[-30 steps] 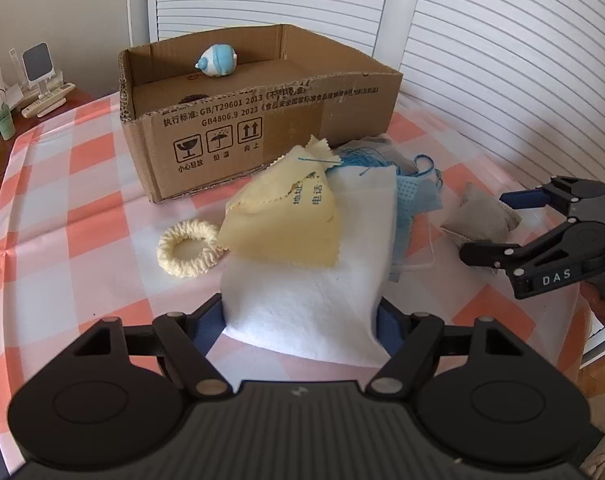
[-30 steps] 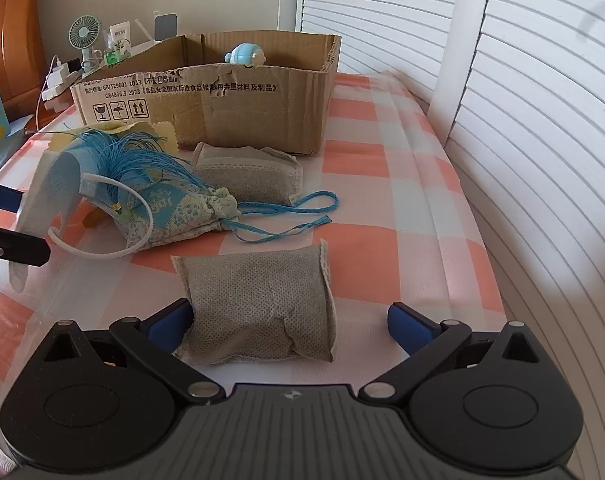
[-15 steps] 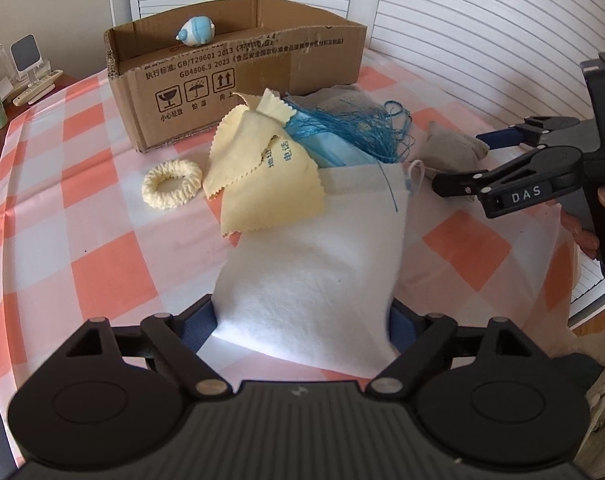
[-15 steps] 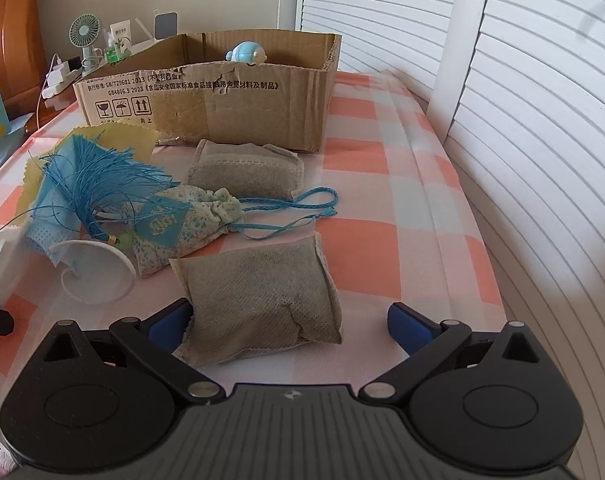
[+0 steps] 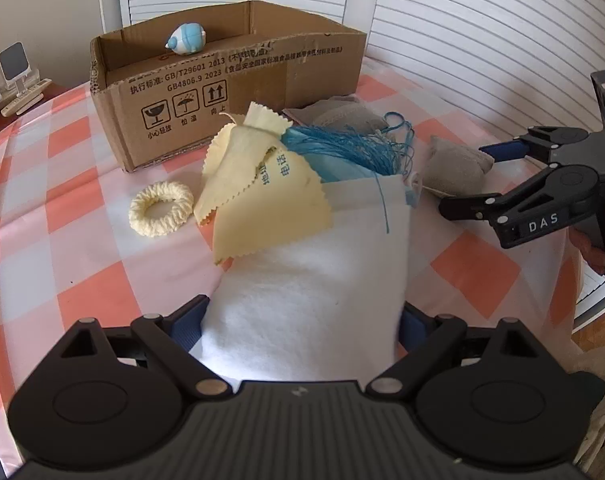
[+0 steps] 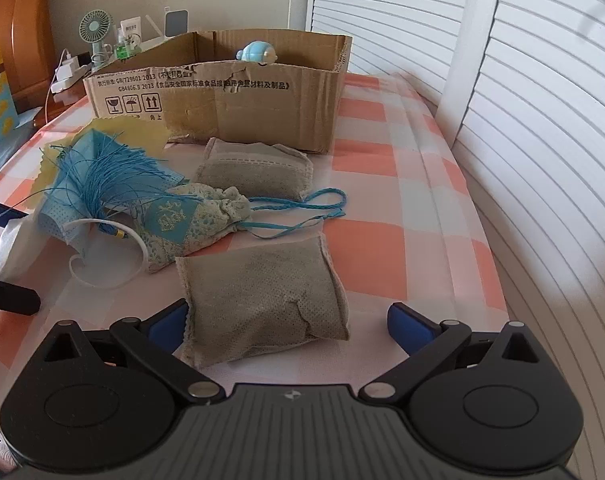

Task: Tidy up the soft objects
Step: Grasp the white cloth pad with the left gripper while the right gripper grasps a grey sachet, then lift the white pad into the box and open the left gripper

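Nearest in the left wrist view: left gripper (image 5: 302, 320), black with blue pads, jaws opening, folded white fleece cloth (image 5: 314, 296) lying between the pads on the table; pad contact with the cloth not clear. On the far end of that cloth: pale yellow pinked-edge wiping cloth (image 5: 262, 196) with blue printed Chinese characters, and a blue tassel of thin cords (image 5: 342, 146) over a light blue face mask (image 5: 334, 170). Just left of these: cream braided ring (image 5: 161, 209), flat on the orange-and-white checked tablecloth (image 5: 62, 240). Right side of the same view: right gripper (image 5: 478, 178), black, lettered "DAS", jaws spread wide to either side of a grey pouch, fingers of a hand (image 5: 590, 252) behind it. Nearest in the right wrist view: right gripper (image 6: 286, 320) released, grey perforated fabric pouch (image 6: 262, 300) resting between its blue pads, left pad near the pouch edge, right pad well apart. Beyond, seen clearly only in this view: pale green lace drawstring sachet (image 6: 190, 224) with blue label and blue cord (image 6: 302, 204), white ear loop (image 6: 106, 256) of the mask, second grey pouch (image 6: 254, 168) just before the box. Farthest: open brown cardboard box (image 5: 242, 96), printed "GB/T29601 2013" and "GB4806.9 2023" with fragile, keep-dry and this-way-up symbols; inside, a small blue-and-white plush toy (image 5: 186, 39). Beyond the table's left corner, right wrist view only: green desk fan (image 6: 96, 32).
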A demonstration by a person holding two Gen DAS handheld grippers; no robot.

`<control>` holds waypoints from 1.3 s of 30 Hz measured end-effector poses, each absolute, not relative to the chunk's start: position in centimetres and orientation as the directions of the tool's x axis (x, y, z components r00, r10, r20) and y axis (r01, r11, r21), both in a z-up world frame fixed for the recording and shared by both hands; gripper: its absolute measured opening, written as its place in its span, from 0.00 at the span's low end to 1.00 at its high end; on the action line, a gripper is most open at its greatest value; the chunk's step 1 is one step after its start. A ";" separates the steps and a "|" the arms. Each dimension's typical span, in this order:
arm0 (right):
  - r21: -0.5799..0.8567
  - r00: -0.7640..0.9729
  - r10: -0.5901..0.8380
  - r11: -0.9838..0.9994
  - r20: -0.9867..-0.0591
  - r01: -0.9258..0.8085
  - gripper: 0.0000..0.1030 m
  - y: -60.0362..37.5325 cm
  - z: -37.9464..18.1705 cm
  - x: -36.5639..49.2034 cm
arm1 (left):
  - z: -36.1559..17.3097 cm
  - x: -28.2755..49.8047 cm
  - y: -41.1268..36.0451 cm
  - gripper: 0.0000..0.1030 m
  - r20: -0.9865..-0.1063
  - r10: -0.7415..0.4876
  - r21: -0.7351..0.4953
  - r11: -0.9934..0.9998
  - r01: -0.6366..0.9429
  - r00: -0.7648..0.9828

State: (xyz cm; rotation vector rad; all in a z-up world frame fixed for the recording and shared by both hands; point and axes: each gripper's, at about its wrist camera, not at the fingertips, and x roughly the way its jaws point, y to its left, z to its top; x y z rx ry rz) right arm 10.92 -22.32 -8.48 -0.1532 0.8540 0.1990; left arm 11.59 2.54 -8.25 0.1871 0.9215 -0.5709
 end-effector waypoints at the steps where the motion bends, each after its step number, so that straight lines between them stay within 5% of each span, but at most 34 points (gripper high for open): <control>1: -0.056 0.641 0.118 0.968 -0.758 -0.245 1.00 -22.2 -8.5 10.9 | -8.3 11.7 2.6 0.91 -0.793 -0.390 -0.093 0.837 0.540 0.468; 12: -0.064 0.639 0.176 0.941 -0.749 -0.333 0.98 -21.4 -8.4 11.8 | -8.2 11.8 2.4 0.88 -0.797 -0.385 -0.099 0.844 0.527 0.466; 21: -0.068 0.654 0.158 0.949 -0.740 -0.307 0.67 -21.1 -7.6 11.3 | -7.7 11.7 2.9 0.59 -0.795 -0.381 -0.098 0.849 0.520 0.472; 28: -0.057 0.656 0.164 0.952 -0.737 -0.301 0.51 -21.4 -6.9 10.4 | -7.0 10.7 2.9 0.50 -0.791 -0.380 -0.084 0.844 0.529 0.480; 39: -0.068 0.664 0.185 0.939 -0.725 -0.336 0.49 -21.5 -5.2 8.7 | -4.5 8.4 3.3 0.44 -0.789 -0.354 -0.021 0.833 0.552 0.503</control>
